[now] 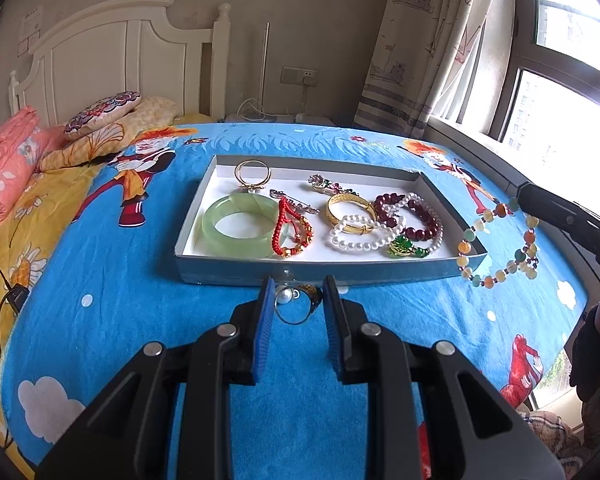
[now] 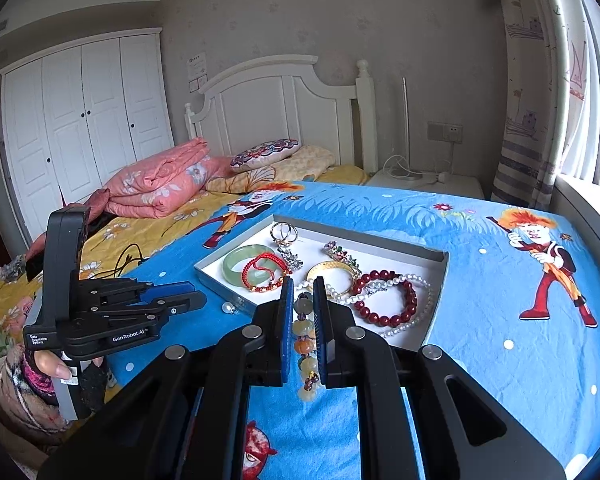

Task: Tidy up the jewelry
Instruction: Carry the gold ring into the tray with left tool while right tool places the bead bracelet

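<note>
Scene: a shallow white tray [image 1: 428, 178] is set on a blue cartoon blanket [image 1: 100, 280]; several bracelets are already laid inside it.

Right gripper [image 2: 301, 292]: the jaws are closed on a multicoloured bead bracelet [image 1: 500, 240]. In the left wrist view the loop is seen hanging from the gripper tip over the tray's near right corner.

Left gripper [image 1: 296, 294]: the jaws stand apart, with nothing clamped. A pearl ring [image 1: 288, 304] is seen lying on the blanket between the fingers, just outside the tray's front wall.

Bracelet orientation: the strand runs lengthwise between the right pads in the right wrist view; the free loop hangs as an oval with its long axis roughly vertical and its low end beside the tray wall.

Risk 1: the hanging loop is judged likely to catch on the tray corner, so that part would be dropped outside.

Risk 2: round beads may roll out of a pinch held on only a few of them.

Risk 3: if released over the dark red bead bracelet [image 2: 384, 298] and pearl strand [image 2: 416, 308], tangling is expected.

Risk 4: the ring may be pressed into the soft pile, and a close could miss the thin band.
</note>
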A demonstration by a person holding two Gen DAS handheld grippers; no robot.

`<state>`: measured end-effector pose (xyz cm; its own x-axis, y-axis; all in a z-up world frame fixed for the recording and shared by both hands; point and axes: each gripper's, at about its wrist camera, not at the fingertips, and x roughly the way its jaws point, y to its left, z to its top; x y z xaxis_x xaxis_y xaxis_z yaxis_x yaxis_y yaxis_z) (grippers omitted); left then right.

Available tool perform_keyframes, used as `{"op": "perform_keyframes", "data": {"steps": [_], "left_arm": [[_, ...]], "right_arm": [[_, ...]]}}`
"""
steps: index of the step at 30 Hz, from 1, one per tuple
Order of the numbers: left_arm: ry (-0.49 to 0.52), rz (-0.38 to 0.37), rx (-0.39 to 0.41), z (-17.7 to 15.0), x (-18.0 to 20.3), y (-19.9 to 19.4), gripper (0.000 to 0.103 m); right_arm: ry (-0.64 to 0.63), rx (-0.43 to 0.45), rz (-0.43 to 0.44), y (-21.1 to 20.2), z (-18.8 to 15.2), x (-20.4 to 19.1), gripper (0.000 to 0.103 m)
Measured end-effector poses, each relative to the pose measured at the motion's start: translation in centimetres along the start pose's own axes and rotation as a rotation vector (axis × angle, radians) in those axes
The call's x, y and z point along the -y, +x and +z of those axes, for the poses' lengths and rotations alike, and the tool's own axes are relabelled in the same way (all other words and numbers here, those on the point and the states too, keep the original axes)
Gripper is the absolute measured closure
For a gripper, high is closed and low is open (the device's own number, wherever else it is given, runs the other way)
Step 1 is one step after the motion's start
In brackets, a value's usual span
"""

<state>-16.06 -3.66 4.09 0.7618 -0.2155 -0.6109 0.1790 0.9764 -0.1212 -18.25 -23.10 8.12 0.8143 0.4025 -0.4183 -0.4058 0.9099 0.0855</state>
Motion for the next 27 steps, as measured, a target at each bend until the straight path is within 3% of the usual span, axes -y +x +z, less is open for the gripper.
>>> {"op": "perform_keyframes", "data": {"steps": [6,16,27], "left_arm": [[-0.005,-0.013,-0.007,0.8,-0.2,0.0,0.079],[0.068,0.006,-0.011,4.3,1.2,1.4,0.079],[0.122,0.018,-0.072,5.8,3.4,6.1,0.079]], "right_arm": [[-0.013,0.009,0.008,0.6,0.9,-0.1,0.092],[-0.044,-0.003,-0.003,3.3,3.3,0.3,0.092],[-0.057,-0.072,-0.016,10.6,6.7,0.2,0.092]]}}
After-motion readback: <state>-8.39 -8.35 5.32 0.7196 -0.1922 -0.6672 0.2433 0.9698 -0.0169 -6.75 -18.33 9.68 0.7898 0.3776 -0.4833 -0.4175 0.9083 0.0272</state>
